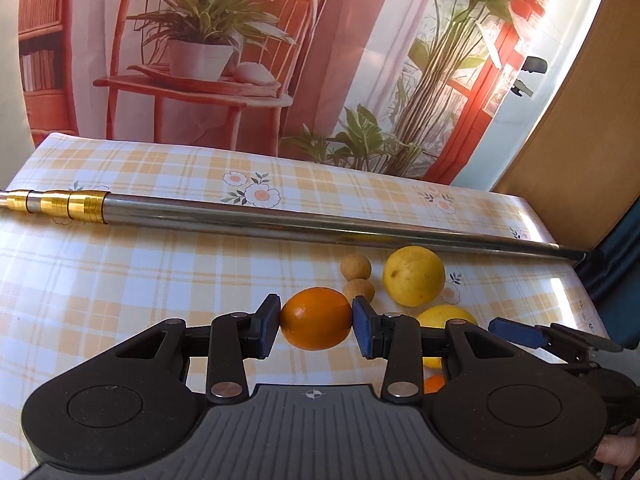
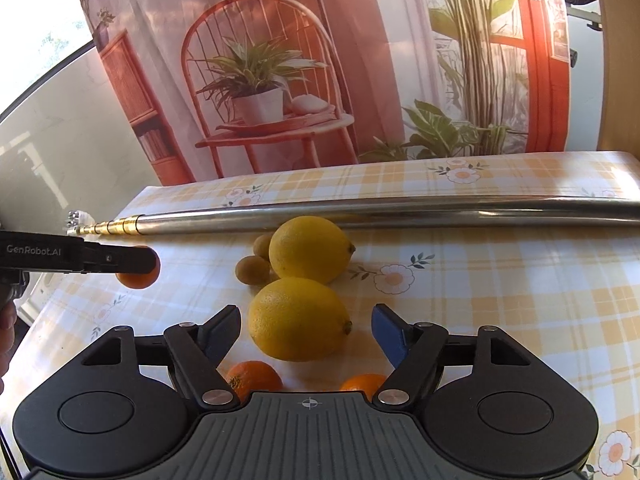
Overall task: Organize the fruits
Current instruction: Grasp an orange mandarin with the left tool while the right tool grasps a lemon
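My left gripper (image 1: 316, 320) is shut on an orange (image 1: 316, 319), its blue pads pressed to both sides. In the right wrist view that orange (image 2: 138, 278) shows at the left, half hidden behind the left gripper's finger (image 2: 120, 260). My right gripper (image 2: 306, 330) stands open around the near lemon (image 2: 298, 319), with gaps on both sides. A second lemon (image 2: 310, 249) lies just behind it, with two small brown fruits (image 2: 253, 270) at its left. Two more oranges (image 2: 254, 378) (image 2: 364, 385) lie close under the right gripper's body.
A long metal telescopic pole (image 1: 280, 218) with a gold end lies across the checked tablecloth (image 1: 120, 280) behind the fruit. A printed backdrop (image 1: 240, 60) hangs behind the table. The table's right edge (image 1: 568, 264) is near the fruit. A hand (image 2: 6, 344) shows at the left.
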Tool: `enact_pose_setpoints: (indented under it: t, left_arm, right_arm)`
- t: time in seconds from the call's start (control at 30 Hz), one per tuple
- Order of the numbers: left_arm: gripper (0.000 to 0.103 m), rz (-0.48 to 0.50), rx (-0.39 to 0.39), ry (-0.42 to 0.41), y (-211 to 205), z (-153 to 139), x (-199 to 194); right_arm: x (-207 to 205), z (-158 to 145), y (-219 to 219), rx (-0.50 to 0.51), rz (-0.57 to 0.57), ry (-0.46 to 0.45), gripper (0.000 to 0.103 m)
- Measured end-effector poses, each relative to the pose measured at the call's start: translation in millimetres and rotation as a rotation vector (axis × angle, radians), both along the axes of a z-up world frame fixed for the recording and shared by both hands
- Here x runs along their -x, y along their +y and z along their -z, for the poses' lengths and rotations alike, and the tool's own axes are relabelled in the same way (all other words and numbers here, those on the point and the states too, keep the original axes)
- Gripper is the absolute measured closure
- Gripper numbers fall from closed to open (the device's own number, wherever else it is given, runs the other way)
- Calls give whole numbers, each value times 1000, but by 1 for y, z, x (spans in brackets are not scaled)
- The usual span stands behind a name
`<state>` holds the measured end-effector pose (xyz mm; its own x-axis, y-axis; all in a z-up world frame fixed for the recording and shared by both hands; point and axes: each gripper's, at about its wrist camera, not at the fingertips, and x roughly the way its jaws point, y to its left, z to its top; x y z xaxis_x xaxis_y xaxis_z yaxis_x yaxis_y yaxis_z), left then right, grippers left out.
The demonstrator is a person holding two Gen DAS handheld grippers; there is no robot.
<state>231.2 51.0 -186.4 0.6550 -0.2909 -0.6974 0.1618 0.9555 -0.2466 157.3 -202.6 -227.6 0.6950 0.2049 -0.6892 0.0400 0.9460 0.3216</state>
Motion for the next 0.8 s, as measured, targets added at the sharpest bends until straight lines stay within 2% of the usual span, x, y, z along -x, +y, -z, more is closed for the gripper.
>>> enact_pose_setpoints:
  t: [0.3, 0.47, 0.6, 0.73, 0.8]
  left_arm:
    - [62, -4, -15, -54, 5, -8, 36]
    - [62, -3, -24, -65, 5, -8, 49]
    - [62, 5, -32, -72, 4, -7, 59]
    - [62, 9, -36, -78, 4, -7, 67]
    - [62, 9, -36, -79, 3, -7, 69]
  right_arm:
    - [-23, 14, 10, 17, -27, 45, 34]
    - [-29, 25, 7, -10, -15, 86, 33]
    - [-30, 26, 4, -23, -12, 83, 34]
    - [-29, 26, 4, -42, -18, 86, 42]
    - [-29, 25, 5, -39, -22, 89, 43]
